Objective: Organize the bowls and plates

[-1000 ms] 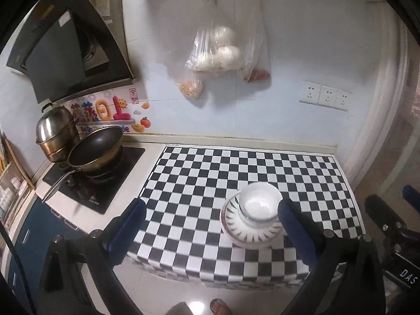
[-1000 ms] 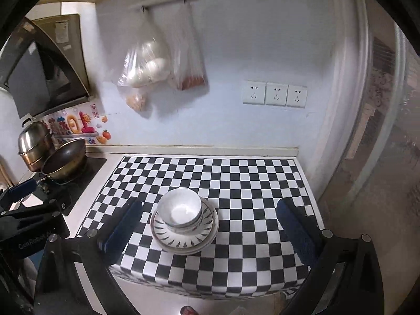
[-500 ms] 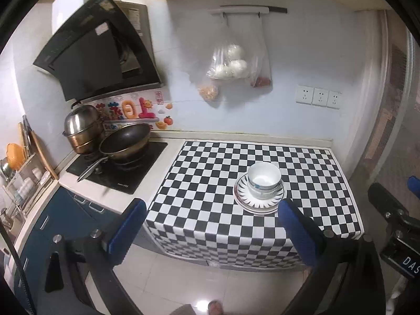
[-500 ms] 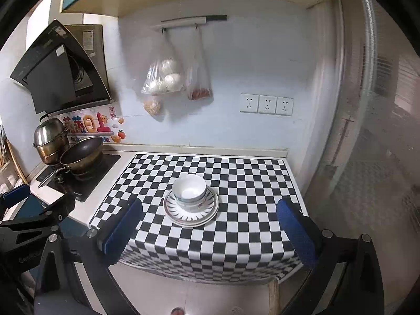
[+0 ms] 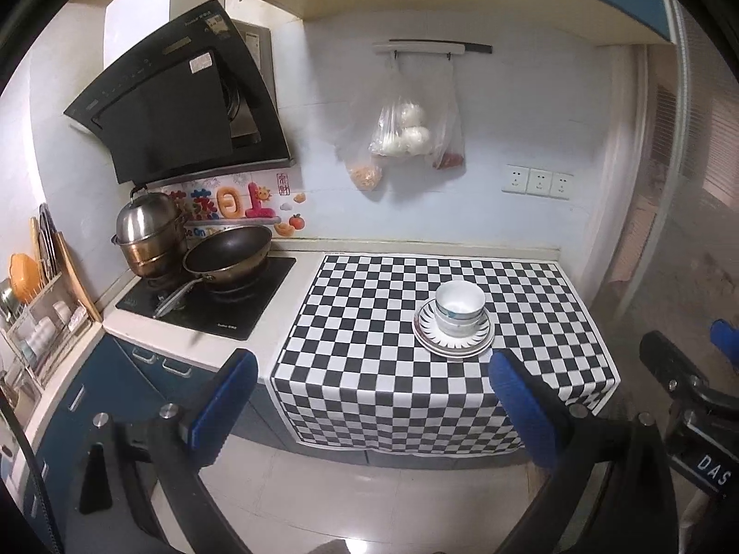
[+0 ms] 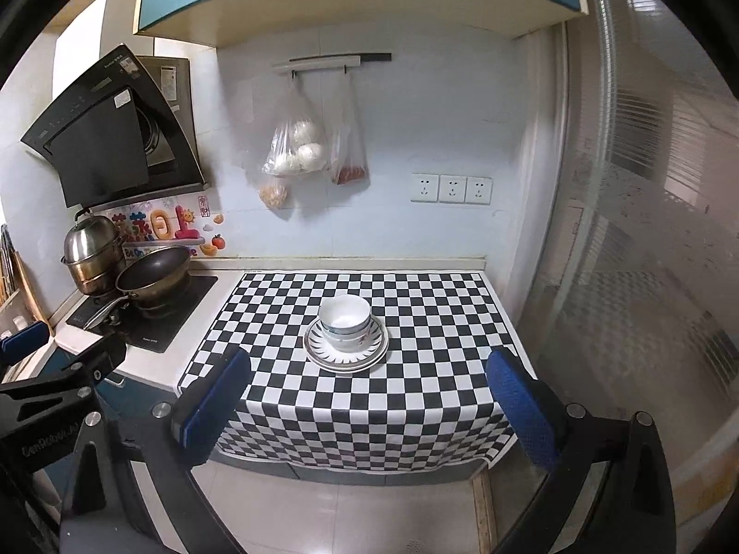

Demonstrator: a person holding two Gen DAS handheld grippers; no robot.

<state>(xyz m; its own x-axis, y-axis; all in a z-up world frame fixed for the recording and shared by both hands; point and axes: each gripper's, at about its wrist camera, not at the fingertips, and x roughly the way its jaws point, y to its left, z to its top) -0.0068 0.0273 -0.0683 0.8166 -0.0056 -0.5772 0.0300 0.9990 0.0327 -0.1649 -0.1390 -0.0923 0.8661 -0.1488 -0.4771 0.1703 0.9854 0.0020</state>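
The bowls (image 6: 345,321) stand nested on the stacked plates (image 6: 345,351), near the middle of the checkered bench (image 6: 286,397). The left tool (image 5: 372,411) and the right tool (image 6: 367,404) both hang released, well apart from the bench, holding nothing. The cloth hangs over the front edge; a tool catching it could drag the whole stack down.

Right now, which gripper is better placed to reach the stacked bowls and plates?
Right, marginally. In its view the bowls on the plates sit nearly centred between its open jaws; in the left view the stack lies off toward the right jaw. Both grippers are back from the counter and empty.
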